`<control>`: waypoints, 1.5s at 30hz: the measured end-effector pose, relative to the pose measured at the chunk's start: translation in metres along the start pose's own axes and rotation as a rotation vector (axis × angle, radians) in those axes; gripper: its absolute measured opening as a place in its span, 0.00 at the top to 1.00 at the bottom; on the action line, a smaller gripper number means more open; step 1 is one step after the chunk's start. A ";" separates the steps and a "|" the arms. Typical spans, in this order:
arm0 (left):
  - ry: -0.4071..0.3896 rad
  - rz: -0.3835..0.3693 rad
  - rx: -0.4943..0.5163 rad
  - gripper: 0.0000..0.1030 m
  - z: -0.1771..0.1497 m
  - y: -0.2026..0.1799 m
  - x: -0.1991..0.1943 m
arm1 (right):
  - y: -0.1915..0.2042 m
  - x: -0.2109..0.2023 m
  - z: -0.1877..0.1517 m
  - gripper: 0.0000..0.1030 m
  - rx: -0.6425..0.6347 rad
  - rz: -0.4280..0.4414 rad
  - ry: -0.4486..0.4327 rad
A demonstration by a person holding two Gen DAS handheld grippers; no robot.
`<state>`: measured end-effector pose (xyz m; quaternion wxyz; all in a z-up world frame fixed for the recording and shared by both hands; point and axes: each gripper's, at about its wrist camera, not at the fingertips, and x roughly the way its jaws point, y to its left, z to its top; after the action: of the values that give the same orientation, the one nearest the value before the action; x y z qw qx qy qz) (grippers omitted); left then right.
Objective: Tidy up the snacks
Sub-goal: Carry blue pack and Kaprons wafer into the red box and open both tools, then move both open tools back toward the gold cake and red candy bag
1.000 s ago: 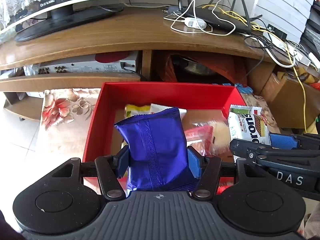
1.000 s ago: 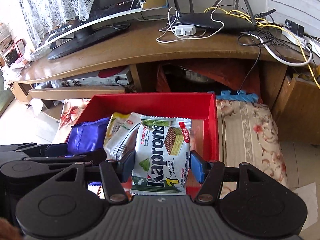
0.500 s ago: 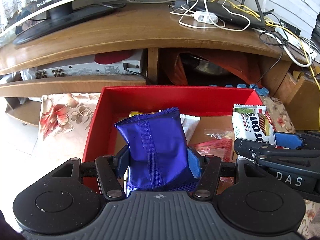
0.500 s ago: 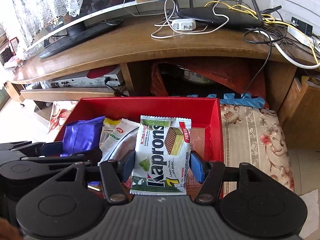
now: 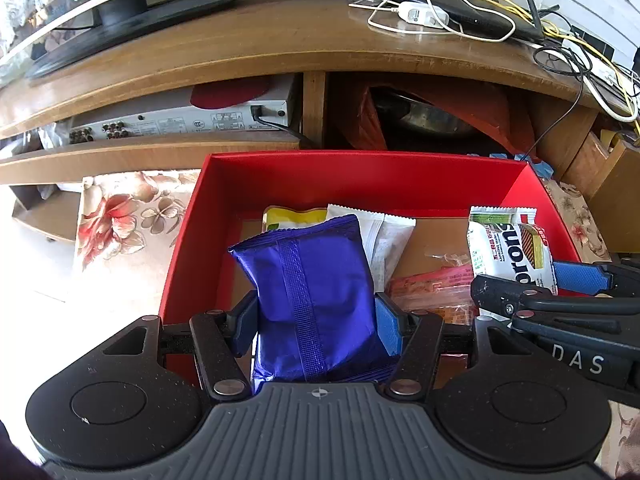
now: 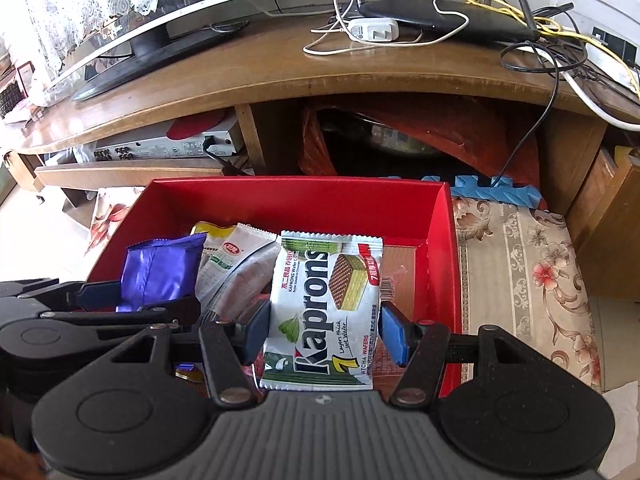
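snacks: blue packet [image 5: 316, 296] pinched upright in left tongs [image 5: 316, 320], kaprons wafer pack [image 6: 324, 308] pinched upright in right tongs [image 6: 324, 330], both over the near half of the red box [image 5: 360, 172]. looks like the placing step: each pack carried in, not yet set down. next move likely needs lowering onto bare box floor, blue left, wafer right, then letting go. count: 1 blue, 1 kaprons, 1 yellow pack [image 5: 294, 216], 1 white pack [image 5: 386, 236], at least 1 red-clear pack [image 5: 434, 288] lying in the box; 2 tongs.

Red box [image 5: 360, 180], purple packet [image 5: 316, 292], white-green wafer pack [image 6: 326, 308] (floral, seemingly beige, cloth [image 6: 528, 280]).
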<state>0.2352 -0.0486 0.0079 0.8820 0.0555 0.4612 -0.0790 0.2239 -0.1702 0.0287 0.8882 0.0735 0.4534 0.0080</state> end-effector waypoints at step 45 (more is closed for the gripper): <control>-0.027 -0.112 -0.017 0.21 -0.040 -0.002 -0.055 | -0.006 -0.075 -0.036 0.41 0.015 -0.031 -0.036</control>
<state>0.1716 -0.0387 0.0304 0.8827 0.0211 0.4524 -0.1253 0.1503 -0.1777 0.0673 0.8957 0.0733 0.4384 -0.0107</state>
